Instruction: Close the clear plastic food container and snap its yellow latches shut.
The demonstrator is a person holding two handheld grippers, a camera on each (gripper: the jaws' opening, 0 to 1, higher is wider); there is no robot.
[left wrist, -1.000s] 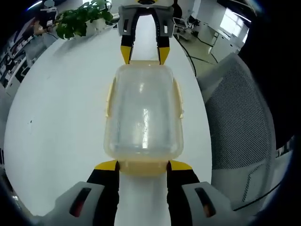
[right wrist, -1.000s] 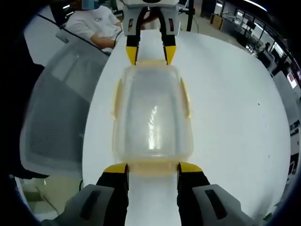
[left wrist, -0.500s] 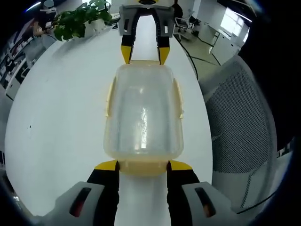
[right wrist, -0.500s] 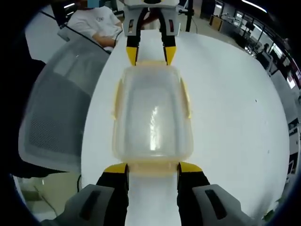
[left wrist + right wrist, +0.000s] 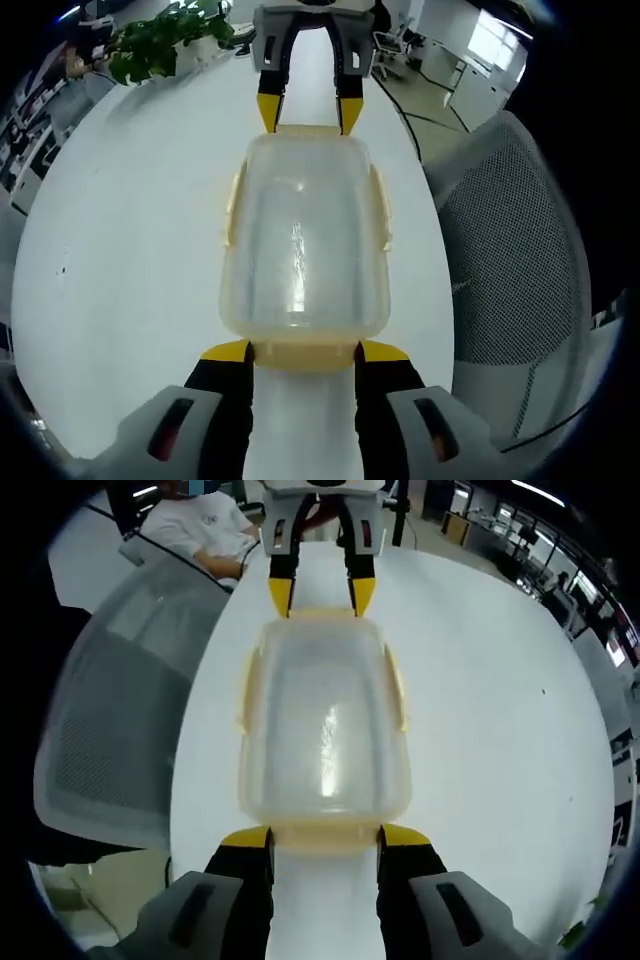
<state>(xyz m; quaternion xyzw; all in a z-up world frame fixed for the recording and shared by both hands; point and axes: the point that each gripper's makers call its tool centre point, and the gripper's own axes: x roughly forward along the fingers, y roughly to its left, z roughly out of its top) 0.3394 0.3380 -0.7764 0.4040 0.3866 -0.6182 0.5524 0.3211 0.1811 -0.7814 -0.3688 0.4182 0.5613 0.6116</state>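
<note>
A clear plastic food container (image 5: 305, 240) with its lid on lies lengthwise between the two grippers over a white table (image 5: 120, 230). Yellow latches (image 5: 234, 205) run along both long sides. In the left gripper view, my left gripper (image 5: 305, 352) is shut on the yellow end latch (image 5: 305, 357) at the near end. My right gripper (image 5: 307, 118) stands at the far end, its yellow tips astride that end's latch. The right gripper view mirrors this: the container (image 5: 322, 725), my right gripper (image 5: 325, 837) shut on the near end latch (image 5: 325, 840), and the left gripper (image 5: 320, 598) opposite.
A grey mesh office chair (image 5: 510, 240) stands close to the table edge, seen also as the chair (image 5: 110, 720) in the right gripper view. A potted plant (image 5: 160, 40) sits at the table's far end. A person in white (image 5: 200, 530) sits beyond the chair.
Both views have drifted slightly against the room. The container and both grippers keep the same places relative to each other.
</note>
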